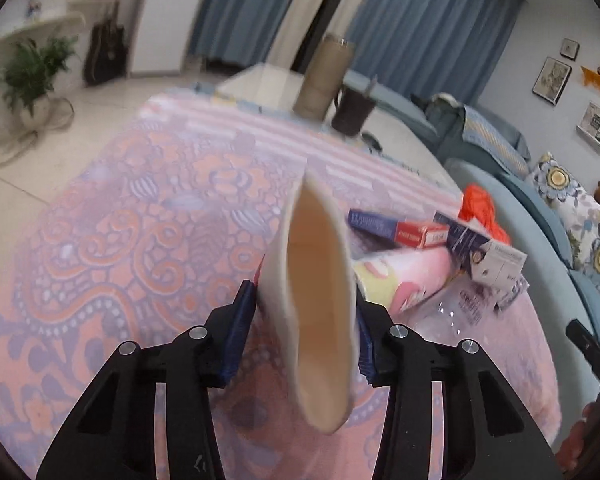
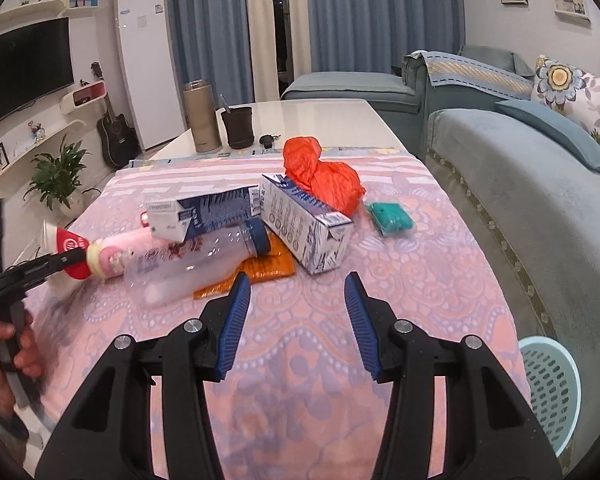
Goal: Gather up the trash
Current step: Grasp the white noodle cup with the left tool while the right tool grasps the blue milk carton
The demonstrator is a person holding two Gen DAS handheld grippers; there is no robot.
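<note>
Both tongs sit over the patterned tablecloth point(image 2: 440, 280): our left gripper point(image 1: 306, 320) is clenched on a paper cup point(image 1: 320, 312), squashing it into a narrow oval, while our right gripper point(image 2: 296, 320) hangs released with nothing between its jaws. The remaining trash pile point(image 2: 260, 220), with its clear bottle point(image 2: 196, 260), cartons and orange bag point(image 2: 324, 176), lies at twelve o'clock from the right gripper. We see the blue basket point(image 2: 552, 392) at four o'clock, beside the sofa. We judge the cup should travel there gripped firmly, clearing the table edge before release.
</note>
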